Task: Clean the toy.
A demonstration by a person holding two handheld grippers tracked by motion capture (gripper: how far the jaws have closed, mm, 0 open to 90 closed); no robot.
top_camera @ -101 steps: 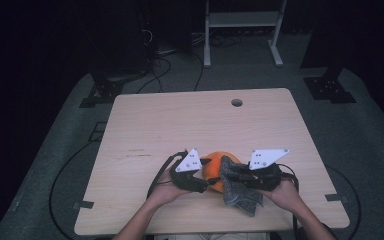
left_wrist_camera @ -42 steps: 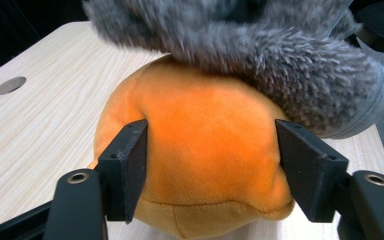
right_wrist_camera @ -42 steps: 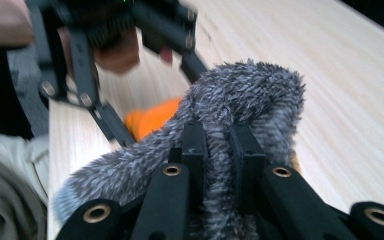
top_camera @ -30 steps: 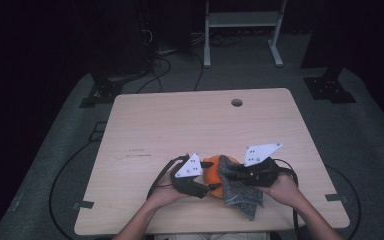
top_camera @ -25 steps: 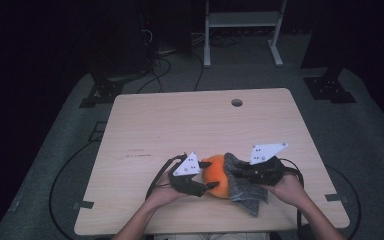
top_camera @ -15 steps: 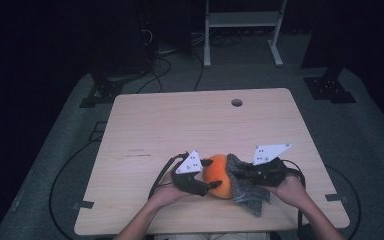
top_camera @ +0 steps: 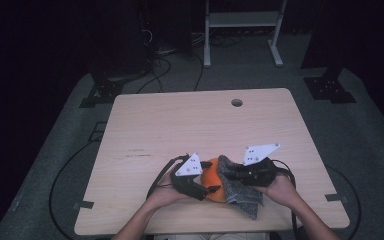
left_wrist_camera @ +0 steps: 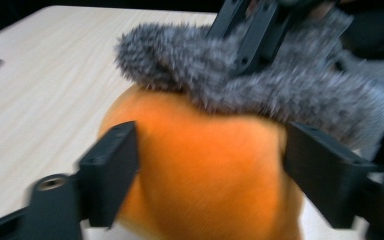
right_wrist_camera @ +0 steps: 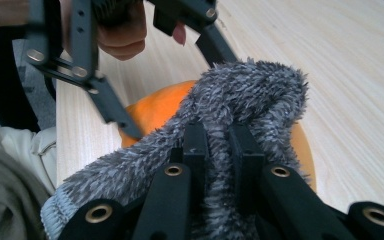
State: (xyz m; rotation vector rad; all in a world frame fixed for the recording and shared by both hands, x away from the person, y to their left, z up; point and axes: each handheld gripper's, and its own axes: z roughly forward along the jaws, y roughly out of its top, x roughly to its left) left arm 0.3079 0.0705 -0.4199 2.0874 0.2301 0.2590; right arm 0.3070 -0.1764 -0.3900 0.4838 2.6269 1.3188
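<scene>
Pinching a grey fuzzy sock (right_wrist_camera: 240, 105), the right tongs (right_wrist_camera: 217, 145) drape it over an orange ball (left_wrist_camera: 205, 175); the left tongs (left_wrist_camera: 210, 170), just opening, straddle the ball to steady it on the desk (top_camera: 180, 125).

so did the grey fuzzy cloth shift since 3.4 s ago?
Yes. The grey cloth sits slightly farther right along the table's near edge, uncovering more orange ball.

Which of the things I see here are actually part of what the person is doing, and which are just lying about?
In use:
- orange ball, between the open jaws of the left gripper, which have just been opening
- grey fuzzy cloth, pinched by the right gripper and draped over the ball

Lying about:
- table with its round hole
- white frame and cables on the floor behind
</scene>
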